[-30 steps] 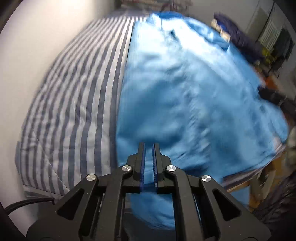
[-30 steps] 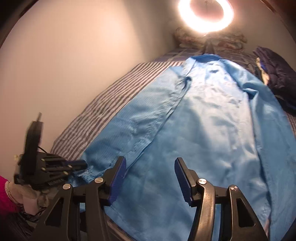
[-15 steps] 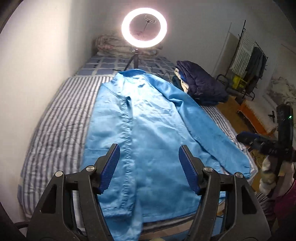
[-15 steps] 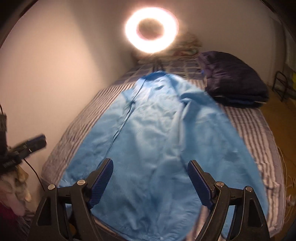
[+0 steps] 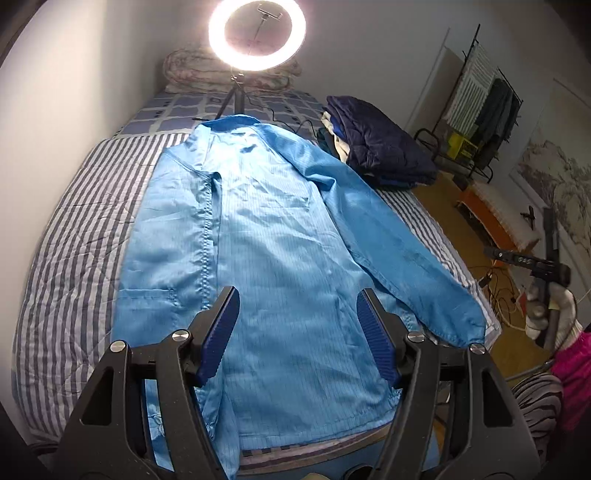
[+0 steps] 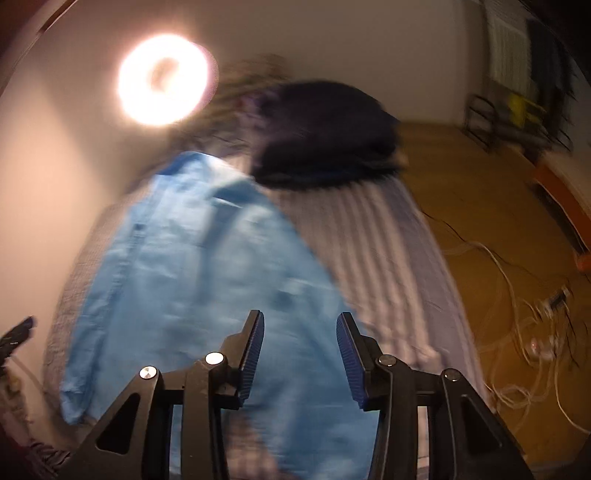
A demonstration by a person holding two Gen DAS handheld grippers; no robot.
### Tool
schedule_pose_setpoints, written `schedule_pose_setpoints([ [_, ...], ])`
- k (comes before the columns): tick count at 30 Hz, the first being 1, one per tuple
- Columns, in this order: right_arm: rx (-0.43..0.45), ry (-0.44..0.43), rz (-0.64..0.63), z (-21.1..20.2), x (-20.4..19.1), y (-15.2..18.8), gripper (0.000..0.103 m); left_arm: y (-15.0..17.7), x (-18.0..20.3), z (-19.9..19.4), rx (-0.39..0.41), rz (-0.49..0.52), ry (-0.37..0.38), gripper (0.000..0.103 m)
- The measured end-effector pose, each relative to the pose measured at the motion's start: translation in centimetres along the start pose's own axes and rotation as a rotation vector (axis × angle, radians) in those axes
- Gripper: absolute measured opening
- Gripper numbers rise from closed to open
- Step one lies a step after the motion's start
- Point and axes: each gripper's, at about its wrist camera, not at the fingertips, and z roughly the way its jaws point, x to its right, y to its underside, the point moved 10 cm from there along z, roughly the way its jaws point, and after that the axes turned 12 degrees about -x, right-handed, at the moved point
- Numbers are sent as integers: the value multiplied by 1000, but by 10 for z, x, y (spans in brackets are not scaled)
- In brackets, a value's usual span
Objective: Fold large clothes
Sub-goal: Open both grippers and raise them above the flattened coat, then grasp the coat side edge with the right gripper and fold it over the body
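Observation:
A large bright blue coat (image 5: 266, 236) lies flat on the striped bed (image 5: 74, 258), collar at the far end and hem at the near edge. One sleeve (image 5: 399, 258) stretches along its right side. My left gripper (image 5: 297, 295) hovers open above the hem with nothing between its fingers. In the right wrist view, which is blurred, my right gripper (image 6: 301, 315) hangs over the coat's (image 6: 192, 280) right side. Its jaws are closing with a clear gap and no cloth between them. In the left wrist view the right gripper (image 5: 532, 264) shows at the right, in a gloved hand.
A lit ring light (image 5: 256, 35) on a tripod stands at the head of the bed, with rolled bedding (image 5: 184, 70) behind it. A folded dark navy pile (image 5: 380, 151) sits at the bed's far right. Cables (image 6: 517, 314) lie on the wooden floor beside an orange bench (image 5: 491, 225) and a clothes rack (image 5: 480, 92).
The left gripper went from shut low over the coat to open, then rose and drew back. The right gripper swung to the right across the coat; its jaws widened, then narrowed.

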Motion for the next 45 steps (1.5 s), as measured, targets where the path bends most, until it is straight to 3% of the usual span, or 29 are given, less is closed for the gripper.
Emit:
schedule_pose_setpoints([
  [2,-31,14,35,16,24,7,43,4,0,7,-18,5,-6,68],
  [7,-104,-67,181,58,72,32,43,9,-6,21,-53,-12,-8,68],
  [11,-151,-122,204,82,75,48,43,13,-8,30,-79,-27,-5,68],
  [19,-210,-93,156,111,63,76,43,17,-3,40,-109,-26,10,68],
  [24,-193,-93,154,103,61,78,4,16,-3,39,-104,-37,8,68],
  [26,-181,-103,141,95,56,75,0,15,-5,36,-97,-43,9,68],
  [39,-51,-180,69,18,-1,34,0,12,-22,4,-39,-61,27,68],
  [45,-45,-193,-93,-11,-80,9,0,10,-45,-19,4,-110,25,68],
])
